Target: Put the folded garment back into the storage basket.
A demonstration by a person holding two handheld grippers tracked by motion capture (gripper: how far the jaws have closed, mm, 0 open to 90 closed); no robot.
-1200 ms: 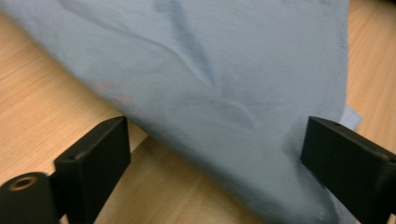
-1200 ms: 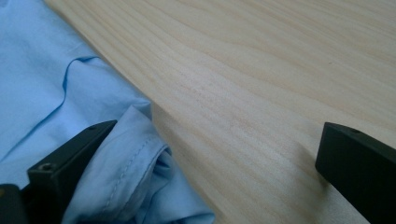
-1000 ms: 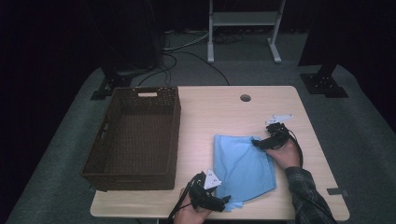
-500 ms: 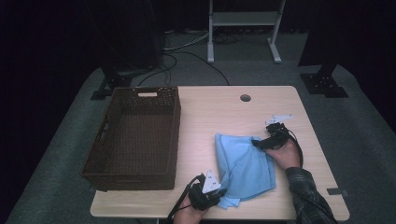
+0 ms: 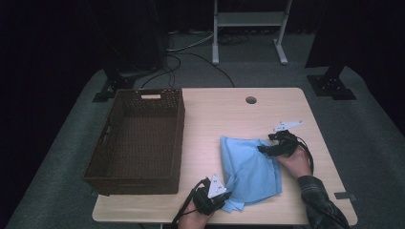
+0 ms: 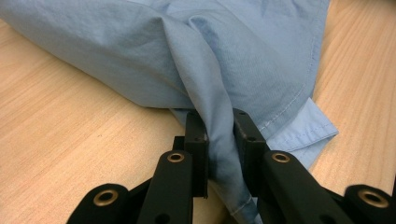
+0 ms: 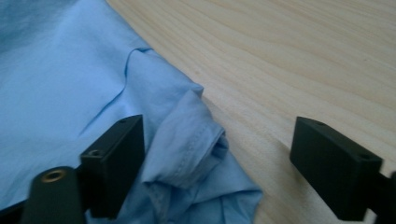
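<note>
Surface: pale wood (image 5: 286, 200), dark room behind; brown wicker basket (image 5: 135, 138) at left, apart from the work.
Cloth: blue cloth (image 5: 248, 169) lying crumpled on the right half of the surface, near the front edge.
Left tongs (image 6: 219, 135): clenched on a gathered fold at the near corner.
Right tongs (image 7: 215, 154): jaws just been closing, not yet pinching; bunched hem between them, one jaw over bare wood.
Risk: right grip may catch only the top layer or miss, so cloth sags one-sided on lifting.
Risk: thin fold may slip from left tongs under pull.
</note>
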